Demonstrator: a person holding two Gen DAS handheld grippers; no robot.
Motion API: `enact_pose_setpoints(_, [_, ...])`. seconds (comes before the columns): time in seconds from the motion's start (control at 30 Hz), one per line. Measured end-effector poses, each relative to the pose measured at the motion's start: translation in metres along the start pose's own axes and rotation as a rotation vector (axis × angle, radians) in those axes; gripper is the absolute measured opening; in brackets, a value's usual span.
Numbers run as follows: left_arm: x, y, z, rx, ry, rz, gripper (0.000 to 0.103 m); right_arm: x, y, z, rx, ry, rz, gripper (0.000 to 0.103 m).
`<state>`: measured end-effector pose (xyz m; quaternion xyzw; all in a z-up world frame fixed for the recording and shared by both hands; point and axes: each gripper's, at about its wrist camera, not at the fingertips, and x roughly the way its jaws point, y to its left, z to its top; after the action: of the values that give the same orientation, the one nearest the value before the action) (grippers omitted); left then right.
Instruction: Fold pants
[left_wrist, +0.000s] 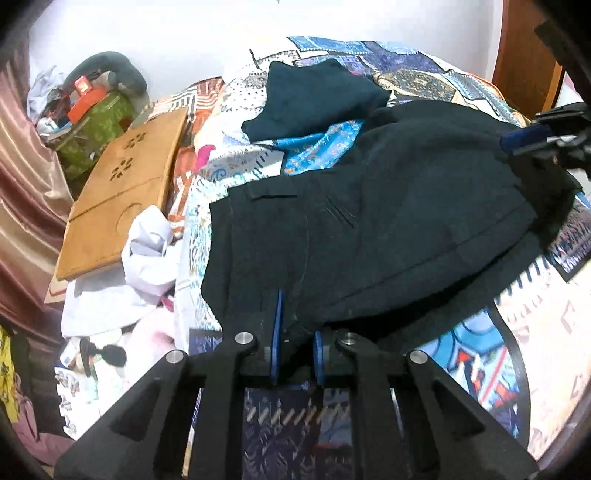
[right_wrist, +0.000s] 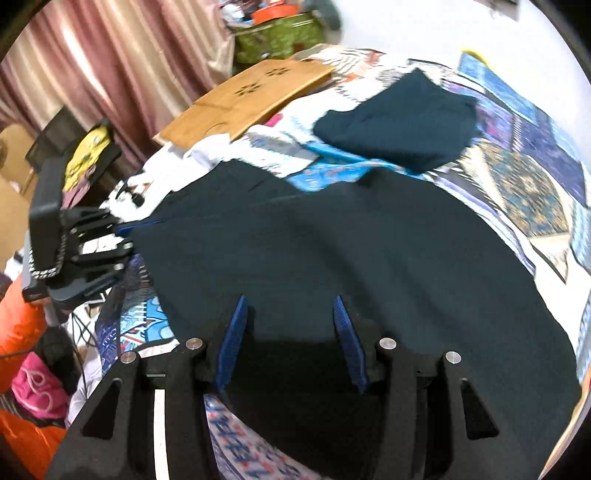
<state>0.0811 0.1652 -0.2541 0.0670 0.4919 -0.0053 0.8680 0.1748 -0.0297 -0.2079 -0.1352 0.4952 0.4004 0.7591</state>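
Dark pants (left_wrist: 369, 221) lie spread over the patterned bedspread (left_wrist: 476, 354). At the bottom of the left wrist view, my left gripper (left_wrist: 298, 314) has its blue pads close together, pinching the pants' near edge. In the right wrist view the same pants (right_wrist: 332, 240) fill the middle, and my right gripper (right_wrist: 289, 298) has its pads set apart with a thick fold of the fabric filling the gap. The left gripper (right_wrist: 122, 236) grips the cloth's left edge there. The right gripper (left_wrist: 517, 142) shows at the far right of the left wrist view, with the fabric raised up to it.
A second dark folded garment (left_wrist: 317, 99) lies farther back on the bed. A wooden lap tray (left_wrist: 122, 192) and crumpled white clothes (left_wrist: 147, 240) sit to the left. A green box (left_wrist: 99, 122) with clutter stands by the pink curtain (right_wrist: 92, 74).
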Motion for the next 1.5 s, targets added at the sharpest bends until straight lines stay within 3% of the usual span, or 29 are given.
enact_pose_setpoints(0.17, [0.022, -0.013, -0.019, 0.013, 0.097, -0.015, 0.017, -0.003, -0.015, -0.016, 0.044, 0.004, -0.022, 0.045])
enact_pose_setpoints(0.3, [0.019, -0.014, -0.021, 0.004, 0.099, -0.01, 0.02, -0.004, -0.018, -0.034, 0.069, -0.015, -0.003, 0.045])
enact_pose_setpoints(0.37, [0.013, -0.009, -0.02, -0.019, 0.105, -0.033, 0.026, -0.009, -0.018, -0.039, 0.056, -0.025, -0.004, 0.046])
enact_pose_setpoints(0.43, [0.003, -0.003, -0.018, -0.035, 0.11, -0.031, 0.043, -0.015, -0.017, -0.043, 0.058, -0.033, -0.005, 0.046])
enact_pose_setpoints(0.57, [-0.023, 0.01, -0.008, -0.078, 0.061, -0.005, 0.054, -0.03, -0.027, -0.053, 0.093, -0.065, -0.019, 0.046])
enact_pose_setpoints(0.67, [-0.037, 0.022, 0.008, -0.139, 0.018, 0.014, 0.064, -0.051, -0.044, -0.065, 0.156, -0.121, -0.049, 0.046])
enact_pose_setpoints(0.8, [-0.034, 0.035, 0.037, -0.217, -0.005, 0.062, 0.084, -0.084, -0.082, -0.087, 0.291, -0.202, -0.105, 0.046])
enact_pose_setpoints(0.97, [-0.001, 0.044, 0.069, -0.287, 0.048, 0.023, 0.084, -0.117, -0.142, -0.123, 0.472, -0.253, -0.227, 0.05])
enact_pose_setpoints(1.17, [0.041, 0.04, 0.105, -0.335, 0.116, -0.073, 0.084, -0.133, -0.216, -0.169, 0.67, -0.268, -0.368, 0.05])
enact_pose_setpoints(1.4, [0.106, 0.03, 0.113, -0.334, 0.248, -0.047, 0.084, -0.119, -0.289, -0.192, 0.794, -0.248, -0.421, 0.05])
enact_pose_setpoints(1.5, [0.122, 0.024, 0.108, -0.287, 0.268, 0.036, 0.084, -0.106, -0.307, -0.19, 0.802, -0.222, -0.394, 0.05])
